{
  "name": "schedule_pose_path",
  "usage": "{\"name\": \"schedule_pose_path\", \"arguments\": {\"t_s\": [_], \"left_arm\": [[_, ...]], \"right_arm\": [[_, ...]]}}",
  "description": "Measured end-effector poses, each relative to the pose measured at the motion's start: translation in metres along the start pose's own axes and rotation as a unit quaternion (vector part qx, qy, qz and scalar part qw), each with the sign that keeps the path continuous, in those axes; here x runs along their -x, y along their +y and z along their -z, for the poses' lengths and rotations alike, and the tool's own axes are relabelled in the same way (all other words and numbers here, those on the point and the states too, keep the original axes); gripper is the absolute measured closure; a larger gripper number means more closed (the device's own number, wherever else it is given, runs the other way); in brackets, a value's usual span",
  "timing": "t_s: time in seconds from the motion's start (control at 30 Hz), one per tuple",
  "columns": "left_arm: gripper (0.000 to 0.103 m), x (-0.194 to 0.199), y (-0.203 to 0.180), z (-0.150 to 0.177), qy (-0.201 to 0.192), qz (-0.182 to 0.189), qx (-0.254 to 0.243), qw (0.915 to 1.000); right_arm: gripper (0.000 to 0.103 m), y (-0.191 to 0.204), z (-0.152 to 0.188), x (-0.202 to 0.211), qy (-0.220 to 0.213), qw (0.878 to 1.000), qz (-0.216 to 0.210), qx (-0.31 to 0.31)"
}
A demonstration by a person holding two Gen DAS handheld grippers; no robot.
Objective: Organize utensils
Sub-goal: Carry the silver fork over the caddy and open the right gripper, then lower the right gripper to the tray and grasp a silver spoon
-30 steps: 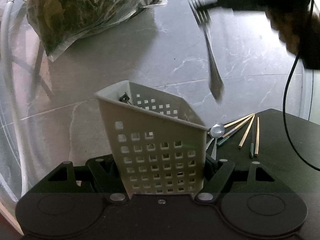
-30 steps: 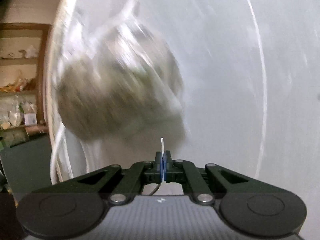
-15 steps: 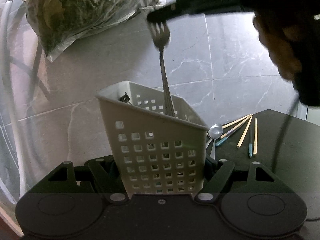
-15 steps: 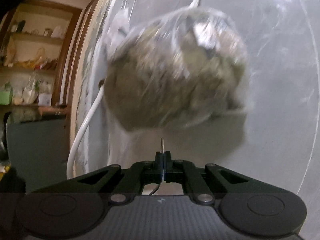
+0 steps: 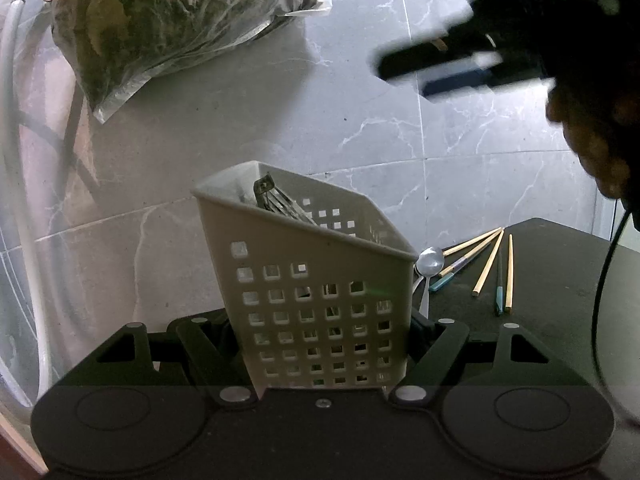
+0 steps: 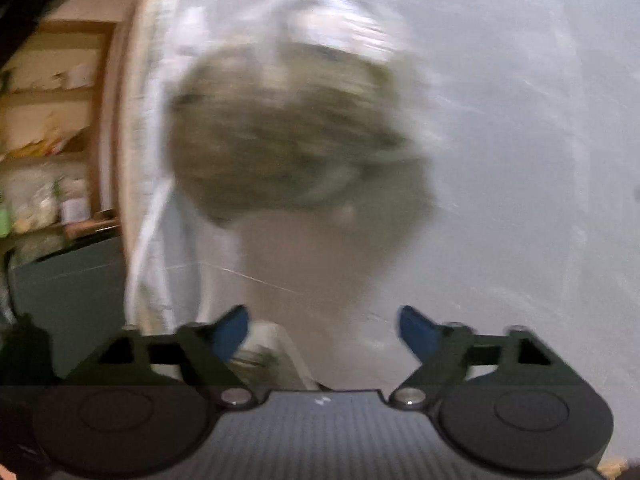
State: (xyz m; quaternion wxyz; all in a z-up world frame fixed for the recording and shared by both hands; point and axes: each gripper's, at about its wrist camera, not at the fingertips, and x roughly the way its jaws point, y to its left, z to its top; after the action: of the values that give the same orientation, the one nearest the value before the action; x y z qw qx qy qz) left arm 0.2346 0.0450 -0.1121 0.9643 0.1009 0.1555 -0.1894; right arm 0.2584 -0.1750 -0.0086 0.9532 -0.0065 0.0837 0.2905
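Clamping the perforated white caddy (image 5: pixel 320 304) between its fingers, the left gripper (image 5: pixel 324 344) holds it tilted at the left wrist view's centre, a fork (image 5: pixel 280 202) lying inside near the rim. At four o'clock of the caddy, a spoon (image 5: pixel 429 266) and chopsticks (image 5: pixel 490 268) lie on the dark table (image 5: pixel 560 280). At one o'clock hovers the blurred right gripper (image 5: pixel 444 66).

In the right wrist view, the right gripper (image 6: pixel 322 332) is opening, blue pads (image 6: pixel 416 334) apart, nothing between them; the caddy's rim (image 6: pixel 276 344) sits at seven o'clock below. A plastic bag (image 6: pixel 288 136) hangs at twelve.
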Motion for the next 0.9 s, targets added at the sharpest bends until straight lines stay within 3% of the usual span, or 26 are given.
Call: {"name": "schedule_pose_path", "arguments": {"t_s": [0.1,0.23,0.37,0.53,0.6,0.7,0.9], "left_arm": [[0.025,0.0,-0.001,-0.001,0.001,-0.001,-0.001,1.0],[0.025,-0.001,-0.002,-0.002,0.004,-0.003,-0.002,1.0],[0.025,-0.001,-0.005,-0.004,0.007,-0.007,-0.003,0.9999],[0.025,-0.002,-0.009,-0.007,0.011,-0.013,-0.002,0.9999],[0.025,-0.003,-0.01,-0.008,0.012,-0.014,-0.002,0.9998],[0.025,-0.003,-0.012,-0.009,0.013,-0.017,-0.002,0.9998],[0.025,-0.004,-0.013,-0.01,0.014,-0.019,-0.001,0.9997]], "right_arm": [[0.007,-0.042,0.019,-0.008,0.051,0.997,0.028,-0.057],[0.007,-0.1,0.054,-0.031,0.122,0.983,0.047,-0.13],[0.012,-0.143,0.081,-0.053,0.157,0.972,0.058,-0.168],[0.023,-0.172,0.101,-0.072,0.175,0.965,0.047,-0.188],[0.031,-0.18,0.106,-0.078,0.173,0.963,0.044,-0.202],[0.044,-0.188,0.108,-0.082,0.172,0.962,0.055,-0.205],[0.057,-0.201,0.117,-0.086,0.163,0.956,0.073,-0.234]]}}
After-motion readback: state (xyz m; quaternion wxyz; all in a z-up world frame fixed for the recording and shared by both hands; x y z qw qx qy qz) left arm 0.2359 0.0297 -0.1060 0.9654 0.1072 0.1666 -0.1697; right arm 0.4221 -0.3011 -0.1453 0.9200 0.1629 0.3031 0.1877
